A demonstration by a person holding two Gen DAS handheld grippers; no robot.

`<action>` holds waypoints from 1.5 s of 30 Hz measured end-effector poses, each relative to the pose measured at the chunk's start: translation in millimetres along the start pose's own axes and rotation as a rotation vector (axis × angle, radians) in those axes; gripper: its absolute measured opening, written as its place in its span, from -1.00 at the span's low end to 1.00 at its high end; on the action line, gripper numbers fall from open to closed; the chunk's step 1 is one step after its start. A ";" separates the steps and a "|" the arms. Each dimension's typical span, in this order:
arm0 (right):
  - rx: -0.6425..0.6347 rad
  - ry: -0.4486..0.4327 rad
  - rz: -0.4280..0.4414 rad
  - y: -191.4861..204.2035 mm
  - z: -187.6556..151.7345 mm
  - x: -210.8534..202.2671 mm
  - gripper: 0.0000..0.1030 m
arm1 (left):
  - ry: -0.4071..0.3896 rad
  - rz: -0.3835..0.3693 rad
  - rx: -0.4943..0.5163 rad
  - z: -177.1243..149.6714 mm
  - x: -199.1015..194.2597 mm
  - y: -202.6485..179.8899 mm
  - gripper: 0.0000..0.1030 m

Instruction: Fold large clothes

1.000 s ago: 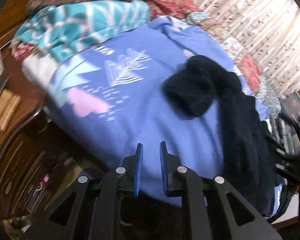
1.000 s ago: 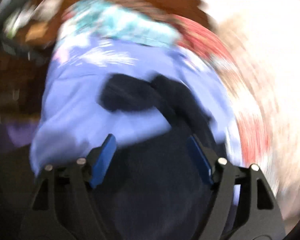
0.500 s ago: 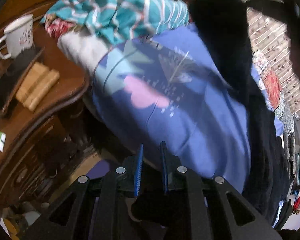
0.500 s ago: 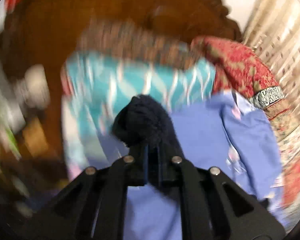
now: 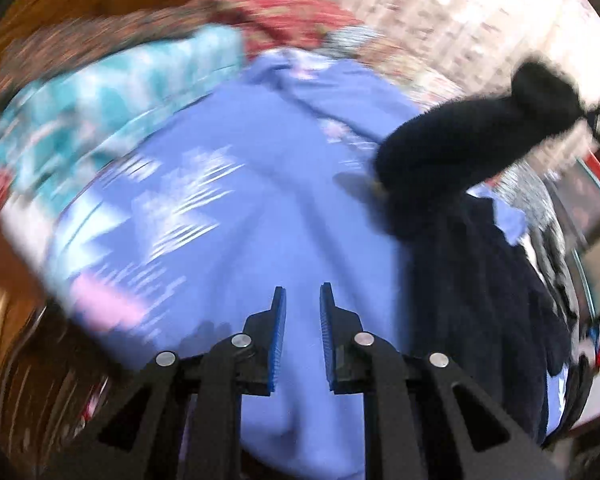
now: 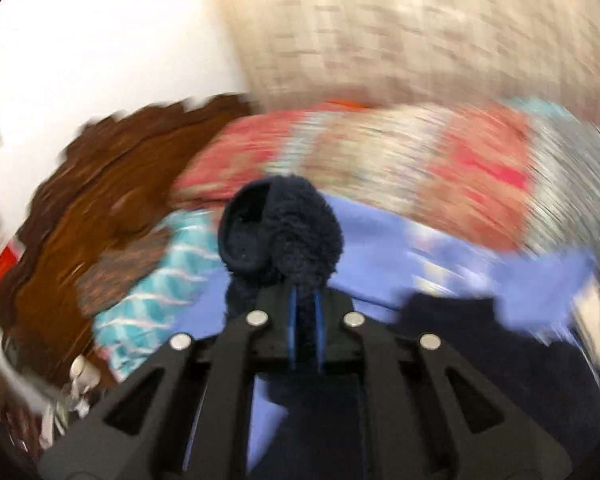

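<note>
Fingers (image 6: 290, 312) of the right gripper (image 6: 305, 312) pinch one dark fleece sleeve (image 6: 284, 228), lifted above one purple sheet (image 5: 260, 208). Left gripper (image 5: 302, 336) hovers slightly parted, holding nothing.

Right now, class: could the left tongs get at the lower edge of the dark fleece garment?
Probably yes. The left tongs are slightly open, holding nothing, over the blue sheet; the dark fleece garment lies uncovered just to their right, its sleeve lifted by the right tongs.

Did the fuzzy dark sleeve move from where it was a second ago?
Yes. The dark fleece sleeve, clamped in the right gripper, has been lifted off the purple shirt and pulled rightward, toward the shirt's right edge.
</note>
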State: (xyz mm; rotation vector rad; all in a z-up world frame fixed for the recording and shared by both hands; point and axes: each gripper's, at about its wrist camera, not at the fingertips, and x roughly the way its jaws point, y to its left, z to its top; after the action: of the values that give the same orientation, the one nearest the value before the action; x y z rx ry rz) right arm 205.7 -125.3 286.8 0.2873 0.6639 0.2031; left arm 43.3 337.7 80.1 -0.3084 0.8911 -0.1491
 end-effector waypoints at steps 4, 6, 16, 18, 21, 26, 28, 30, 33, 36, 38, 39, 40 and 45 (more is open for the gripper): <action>0.201 0.047 -0.142 -144.3 -66.0 -8.8 -0.87 | -0.009 -0.066 0.133 47.8 43.6 -87.9 -0.22; 0.344 0.075 -0.186 -210.4 -111.9 -5.9 -0.86 | -0.007 -0.109 0.168 69.0 69.5 -127.5 -0.22; 0.601 -0.093 -0.322 -309.4 -213.9 -40.0 0.32 | 0.040 -0.145 0.328 119.1 209.3 -270.2 -0.22; 0.536 -0.155 -0.358 -298.8 -206.8 -50.1 0.36 | 0.023 -0.058 0.391 116.5 226.4 -287.1 -0.22; 0.375 -0.143 -0.351 -273.9 -193.8 -40.7 0.34 | 0.114 0.177 0.505 96.2 278.6 -285.4 -0.22; 0.180 0.085 -0.456 -257.3 -200.5 38.3 0.17 | 0.114 0.386 0.470 75.2 308.9 -220.5 -0.22; 0.242 0.203 -0.571 -286.7 -209.3 69.8 0.14 | 0.100 0.350 0.401 74.9 303.3 -205.3 -0.22; 0.343 0.225 -0.547 -307.4 -216.5 79.7 0.12 | 0.092 0.358 0.401 74.8 302.5 -206.5 -0.21; 0.314 0.178 -0.540 -290.7 -208.5 64.5 0.12 | 0.068 0.382 0.422 71.5 303.2 -210.4 -0.21; 0.335 0.103 -0.478 -283.4 -209.6 15.4 0.15 | 0.050 0.367 0.429 73.1 293.1 -214.2 -0.18; 0.405 0.028 -0.400 -288.7 -222.2 -38.6 0.15 | 0.026 0.335 0.416 77.4 270.3 -213.2 -0.09; 0.432 0.009 -0.379 -292.2 -228.7 -57.6 0.15 | 0.007 0.324 0.406 78.4 257.0 -212.1 -0.07; 0.468 -0.011 -0.361 -294.0 -237.0 -77.9 0.16 | -0.030 0.290 0.382 79.4 234.8 -207.5 -0.07; 0.692 -0.116 -0.501 -323.1 -312.9 -195.0 0.18 | -0.147 0.172 0.266 67.5 158.9 -191.9 0.09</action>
State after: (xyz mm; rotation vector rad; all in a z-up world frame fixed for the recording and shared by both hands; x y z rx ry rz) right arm -111.7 -421.5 59.1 0.7744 0.6541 -0.5333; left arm 195.0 129.4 64.5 0.0051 0.7384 -0.0833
